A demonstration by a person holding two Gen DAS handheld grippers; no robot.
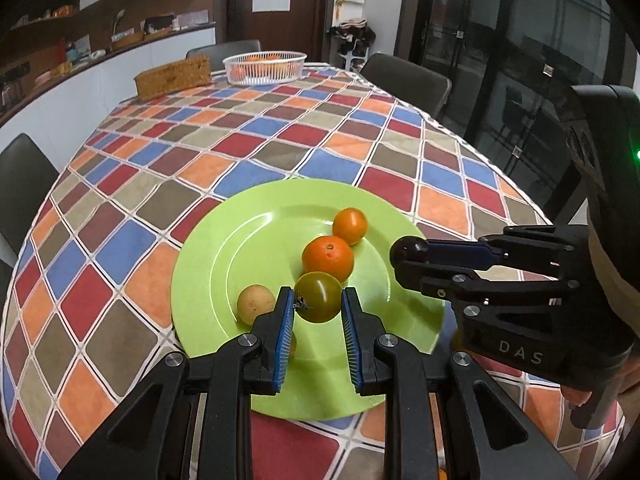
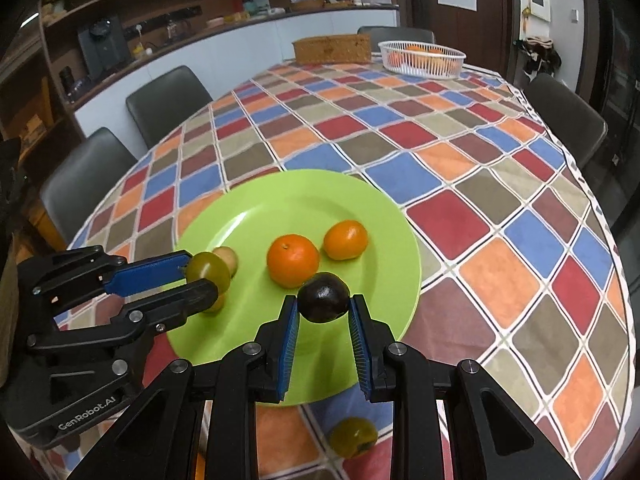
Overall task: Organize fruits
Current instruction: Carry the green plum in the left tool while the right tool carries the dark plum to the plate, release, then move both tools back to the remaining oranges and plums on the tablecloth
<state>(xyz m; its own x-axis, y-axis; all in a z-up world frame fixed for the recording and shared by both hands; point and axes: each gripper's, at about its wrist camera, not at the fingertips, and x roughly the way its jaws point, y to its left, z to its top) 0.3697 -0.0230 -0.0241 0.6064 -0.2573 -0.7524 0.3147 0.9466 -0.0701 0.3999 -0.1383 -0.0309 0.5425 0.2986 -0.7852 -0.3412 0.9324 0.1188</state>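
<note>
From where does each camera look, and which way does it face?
Left wrist: sits behind the left gripper, looks down at the green plate; its fingers clamp a green tomato.
Right wrist: sits behind the right gripper, same direction; holds a dark fruit.
Shared: plate, two oranges, white basket, each other's gripper.
</note>
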